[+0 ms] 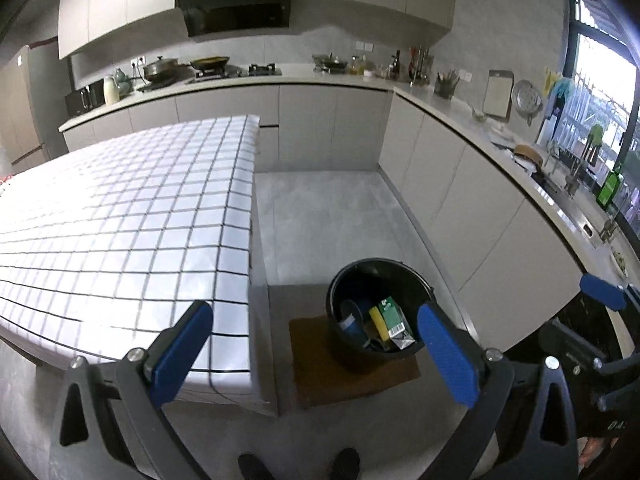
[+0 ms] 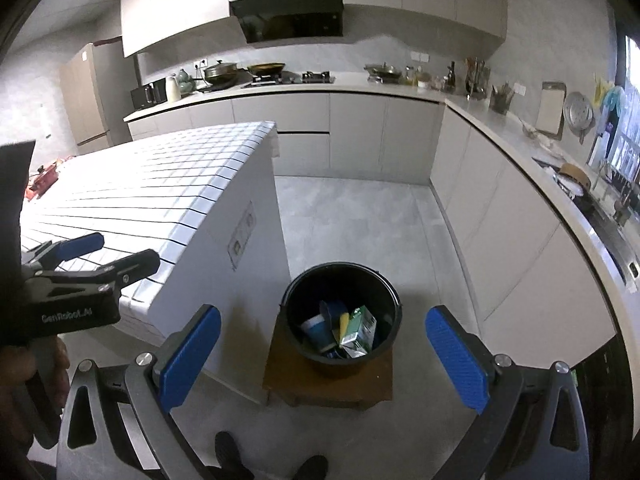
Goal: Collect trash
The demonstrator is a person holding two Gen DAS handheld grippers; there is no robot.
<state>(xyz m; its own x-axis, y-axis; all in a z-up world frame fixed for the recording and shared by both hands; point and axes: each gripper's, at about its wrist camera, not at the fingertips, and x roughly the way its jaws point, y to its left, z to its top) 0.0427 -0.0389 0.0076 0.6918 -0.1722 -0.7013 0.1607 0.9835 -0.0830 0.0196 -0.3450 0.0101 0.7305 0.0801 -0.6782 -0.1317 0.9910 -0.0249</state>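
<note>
1. We are seeing bare floor point(image 2: 352, 216) lying open between the tiled table point(image 1: 120, 220) and the cabinet run point(image 2: 512, 248)
2. The black bucket point(image 2: 342, 276) is sitting on a brown stool point(image 2: 328, 384) just beside the table's end, its mouth standing open from above
3. Cartons and scraps point(image 2: 348, 330) are filling its bottom
4. Both of our grippers are hanging spread wide above the floor

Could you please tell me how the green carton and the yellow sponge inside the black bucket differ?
The green carton is a printed box with grey and white panels; the yellow sponge is a plain, single-colour slab. The carton looks larger and leans on top of the pile, while the sponge stands edgewise, partly hidden beside it. Both touch each other inside the black bucket, among blue trash.
</note>
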